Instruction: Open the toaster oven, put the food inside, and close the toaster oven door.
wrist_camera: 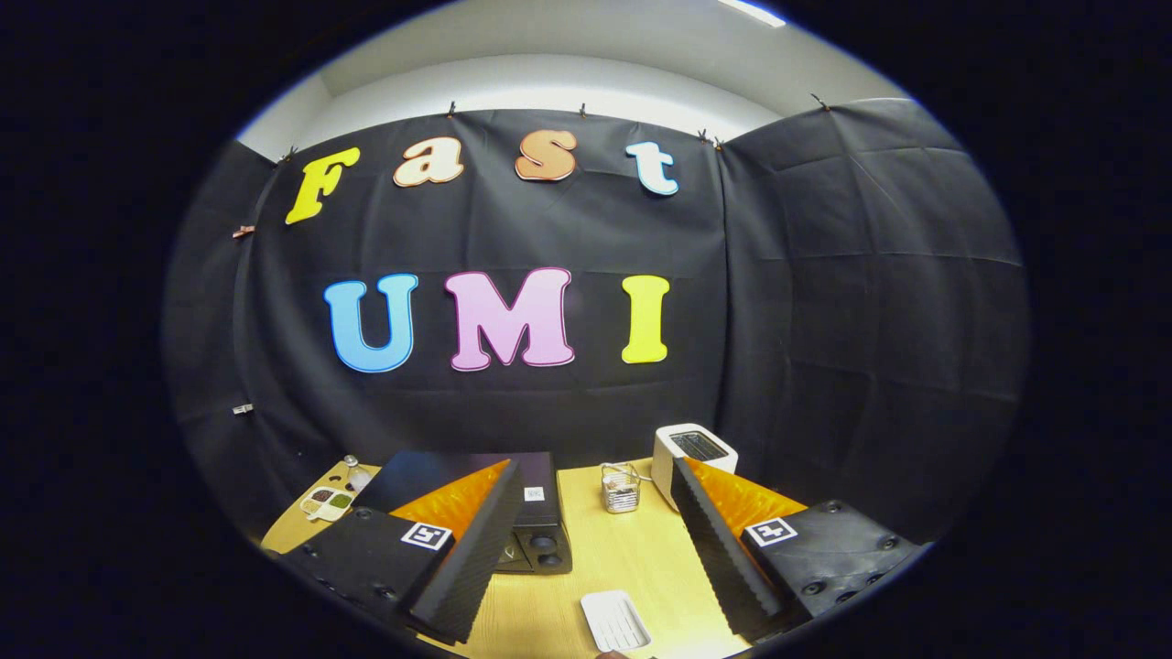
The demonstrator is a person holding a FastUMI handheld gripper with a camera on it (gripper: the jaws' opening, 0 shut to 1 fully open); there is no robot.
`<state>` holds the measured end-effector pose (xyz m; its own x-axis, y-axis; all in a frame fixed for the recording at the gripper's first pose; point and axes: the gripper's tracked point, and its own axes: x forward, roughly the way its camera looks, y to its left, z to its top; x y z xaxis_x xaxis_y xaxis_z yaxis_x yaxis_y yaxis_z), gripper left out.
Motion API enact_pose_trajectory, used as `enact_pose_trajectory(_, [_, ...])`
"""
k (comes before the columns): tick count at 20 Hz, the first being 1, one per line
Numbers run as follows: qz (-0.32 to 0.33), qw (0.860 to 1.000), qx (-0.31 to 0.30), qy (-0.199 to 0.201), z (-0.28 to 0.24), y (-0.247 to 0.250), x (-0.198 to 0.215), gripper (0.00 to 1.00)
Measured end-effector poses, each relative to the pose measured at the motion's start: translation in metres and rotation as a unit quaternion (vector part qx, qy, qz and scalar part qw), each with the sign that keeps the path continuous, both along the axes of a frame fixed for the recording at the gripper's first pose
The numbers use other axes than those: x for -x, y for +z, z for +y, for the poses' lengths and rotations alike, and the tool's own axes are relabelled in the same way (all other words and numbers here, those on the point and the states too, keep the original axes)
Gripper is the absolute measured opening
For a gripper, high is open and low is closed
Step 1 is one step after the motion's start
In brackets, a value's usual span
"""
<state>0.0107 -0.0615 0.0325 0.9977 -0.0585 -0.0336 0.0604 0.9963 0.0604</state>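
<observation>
The black toaster oven [540, 513] stands on the wooden table [632, 558], partly hidden behind the left finger; its knobs face the front right. A small white ridged dish [615, 620] lies on the table between the fingers, close in; a bit of something brown shows at its near end. My gripper [595, 540] is open, held above the table, with nothing between its fingers. The left finger [476, 549] overlaps the oven's front; the right finger [714, 549] stands apart from it.
A small wire rack [621, 487] stands beyond the fingers at the table's back. A white slot toaster [693, 455] sits to its right. A white divided dish [327, 502] and a small glass shaker [355, 473] lie left of the oven.
</observation>
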Motion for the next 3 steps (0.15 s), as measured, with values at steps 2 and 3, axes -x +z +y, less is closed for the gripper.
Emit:
enact_pose_trajectory(2, [-0.001,1.000,0.004,0.005,0.0042,0.0032,-0.0005,1.00])
enact_pose_trajectory(3, [-0.001,1.000,0.004,0.005,0.0047,0.0034,-0.0019,1.00])
